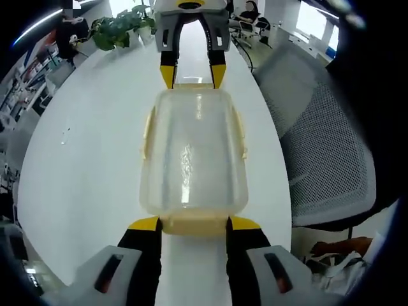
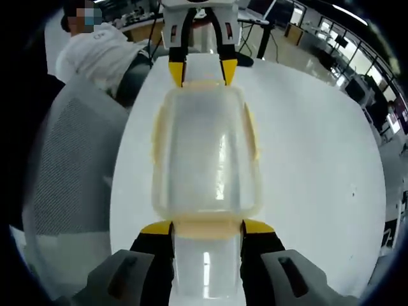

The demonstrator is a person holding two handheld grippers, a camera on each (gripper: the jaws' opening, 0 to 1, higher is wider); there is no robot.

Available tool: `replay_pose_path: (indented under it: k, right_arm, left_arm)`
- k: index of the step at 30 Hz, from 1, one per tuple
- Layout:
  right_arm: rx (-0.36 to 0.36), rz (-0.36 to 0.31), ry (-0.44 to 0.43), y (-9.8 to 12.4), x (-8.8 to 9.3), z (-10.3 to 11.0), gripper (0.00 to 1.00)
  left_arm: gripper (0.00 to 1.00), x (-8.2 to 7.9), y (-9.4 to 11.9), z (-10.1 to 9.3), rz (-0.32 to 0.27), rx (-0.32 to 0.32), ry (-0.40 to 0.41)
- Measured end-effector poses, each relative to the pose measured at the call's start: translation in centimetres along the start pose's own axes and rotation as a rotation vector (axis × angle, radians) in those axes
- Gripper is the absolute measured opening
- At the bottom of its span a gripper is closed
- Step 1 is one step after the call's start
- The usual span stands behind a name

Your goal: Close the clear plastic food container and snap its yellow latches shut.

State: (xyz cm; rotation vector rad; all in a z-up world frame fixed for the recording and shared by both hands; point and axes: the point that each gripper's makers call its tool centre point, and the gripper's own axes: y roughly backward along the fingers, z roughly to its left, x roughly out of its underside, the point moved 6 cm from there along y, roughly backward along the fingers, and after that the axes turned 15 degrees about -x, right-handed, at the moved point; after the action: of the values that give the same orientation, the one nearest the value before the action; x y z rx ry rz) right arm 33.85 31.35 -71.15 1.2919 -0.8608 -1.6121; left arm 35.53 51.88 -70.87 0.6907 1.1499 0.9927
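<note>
Container: clear plastic food container (image 1: 193, 153) sits lid-down-looking on the white counter (image 1: 95, 146), lengthwise between my two grippers; its pale yellow latches run along the long sides, and I cannot tell from here whether those are snapped
Near latch, left view: end latch (image 1: 194, 224) lies right between my left gripper (image 1: 194, 224) tips, the yellow pads flanking it on both sides
Near latch, right view: opposite end latch (image 2: 207, 228) sits the same way between my right gripper (image 2: 207, 228) tips
Left gripper state: jaws part-way apart, bracketing the latch tab; they look to touch its ends, but I cannot say they clamp it
Right gripper state: same spread, tab between the tips, contact likely, firm grip unclear
Step in hand, my judgement: pressing both end latches down and in toward the container wall
How I'd do it well: push both ends at once so the container stays put instead of sliding on the slick counter; keep the tips centred on each tab, and press until the tab lies flush
Pose: both grippers held low and nearly level with the counter, facing each other along the container's long axis, each one visible at the far end of the other's view
Risk: uneven pressure could skate the container sideways toward the mesh chair (image 1: 325, 146)
</note>
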Motion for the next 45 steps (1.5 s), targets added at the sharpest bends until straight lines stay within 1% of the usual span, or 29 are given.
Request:
replay_pose_path:
  k: [10,24,30,40,45]
  right_arm:
    - [0.002,0.0,-0.002,0.7,1.9,0.2,0.39]
    - [-0.013,0.004,0.008,1.3,3.8,0.5,0.4]
    - [-0.014,0.005,0.008,1.5,5.0,0.7,0.4]
    - [-0.009,0.007,0.007,2.1,6.4,0.6,0.4]
    - [-0.012,0.008,0.0,2.5,7.6,0.7,0.4]
  left_arm:
    - [0.38,-1.9,-0.7,-0.3,0.002,0.004,0.002]
    - [0.38,-3.6,-1.7,-1.1,0.011,0.0,0.013]
    - [0.38,-4.6,-2.2,-1.5,0.01,-0.002,0.017]
    - [0.38,-6.0,-2.9,-1.3,0.007,-0.004,0.018]
    - [0.38,-7.1,-3.4,-1.4,0.002,0.0,0.016]
